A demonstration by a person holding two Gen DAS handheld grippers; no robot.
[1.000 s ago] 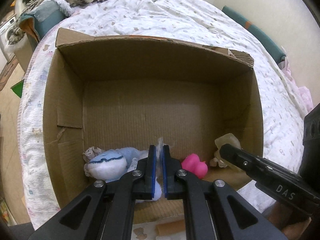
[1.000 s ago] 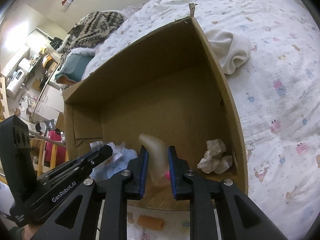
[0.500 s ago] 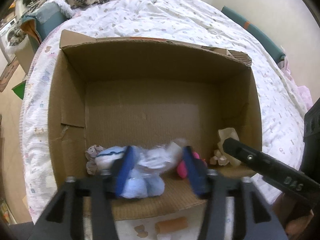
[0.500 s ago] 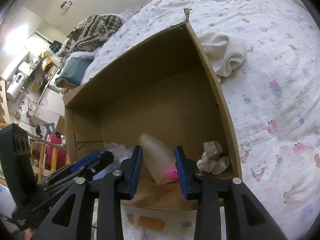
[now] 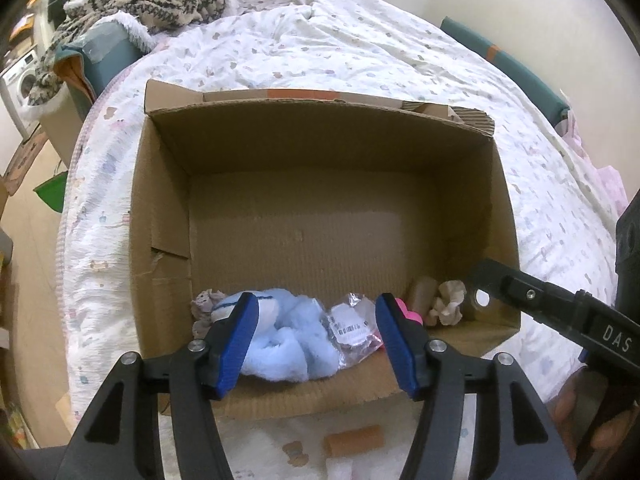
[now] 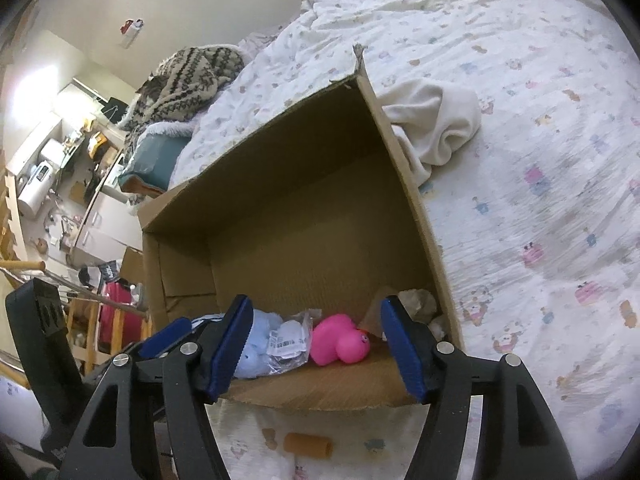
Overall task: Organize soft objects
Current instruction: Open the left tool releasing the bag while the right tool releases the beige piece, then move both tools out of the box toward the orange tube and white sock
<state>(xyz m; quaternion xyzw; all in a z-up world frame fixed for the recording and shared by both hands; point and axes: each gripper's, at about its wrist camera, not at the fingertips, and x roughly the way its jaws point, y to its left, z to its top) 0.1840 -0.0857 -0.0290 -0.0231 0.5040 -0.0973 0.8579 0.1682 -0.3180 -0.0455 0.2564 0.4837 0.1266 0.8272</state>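
While both claws hang over the near edge of the cardboard box (image 5: 160, 216), neither one has hold of anything. Left gripper (image 5: 316, 336) is spread wide, blue pads far apart, w/ the soft stuff showing in the gap but not touched. Right gripper (image 6: 320, 340) is spread wide too & holds nothing.

All the soft things sit in a row along the near wall inside the box. From the left wrist view: a small grey-pink fabric bit (image 5: 204, 306) in the left corner, then a fluffy light blue plush (image 5: 288, 340), then a crinkly clear plastic bag (image 5: 352, 332) w/ a barcode label lying against the plush. Just right of the bag is a pink rubber duck (image 6: 340, 340), lying on its side. Past the duck, by the right wall, a crumpled beige wad (image 5: 448, 304) sits next to a pale see-through piece (image 5: 422, 294); can't tell what that piece is.

Box rests on a bed w/ a white printed blanket (image 6: 540, 160). A cream cloth (image 6: 436, 128) is bunched on the blanket just outside the box's right wall. A small orange tube (image 6: 308, 445) lies on the blanket in front of the box.
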